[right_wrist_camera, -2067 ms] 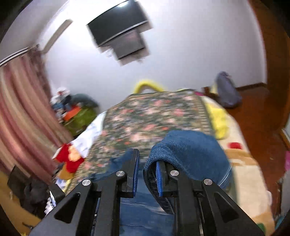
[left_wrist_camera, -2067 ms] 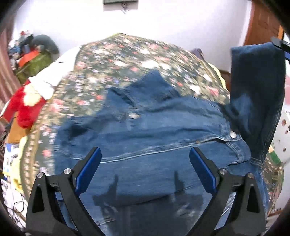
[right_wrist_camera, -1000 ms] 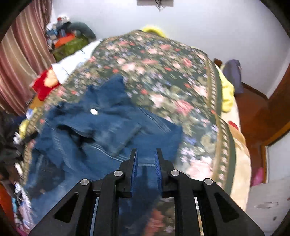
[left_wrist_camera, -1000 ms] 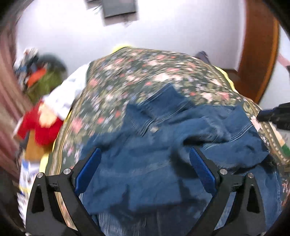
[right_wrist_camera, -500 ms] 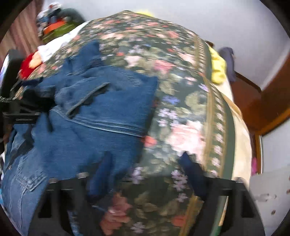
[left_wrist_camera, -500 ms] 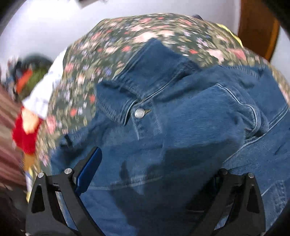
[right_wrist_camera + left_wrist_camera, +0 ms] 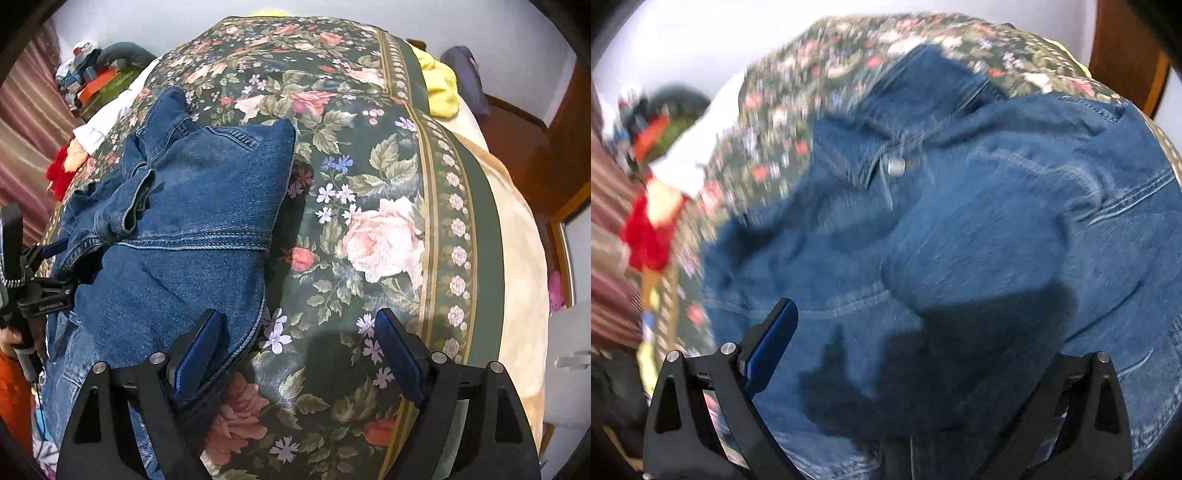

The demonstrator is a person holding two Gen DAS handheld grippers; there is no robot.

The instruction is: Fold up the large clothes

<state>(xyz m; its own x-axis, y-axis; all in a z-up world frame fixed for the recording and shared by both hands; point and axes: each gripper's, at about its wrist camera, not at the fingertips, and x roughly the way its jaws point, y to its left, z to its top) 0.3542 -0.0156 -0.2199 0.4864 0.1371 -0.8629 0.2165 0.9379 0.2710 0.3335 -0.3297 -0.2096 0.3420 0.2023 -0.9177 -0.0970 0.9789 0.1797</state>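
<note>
My right gripper points steeply down at the floral bedspread, jaws spread wide and gripping nothing; the denim jacket lies to its left, its folded edge reaching over the left finger. My left gripper hangs over the middle of that jacket, which fills almost everything ahead of it. Its left finger stands far out to the side and its right finger is hidden under a denim fold, so it is spread wide too.
</note>
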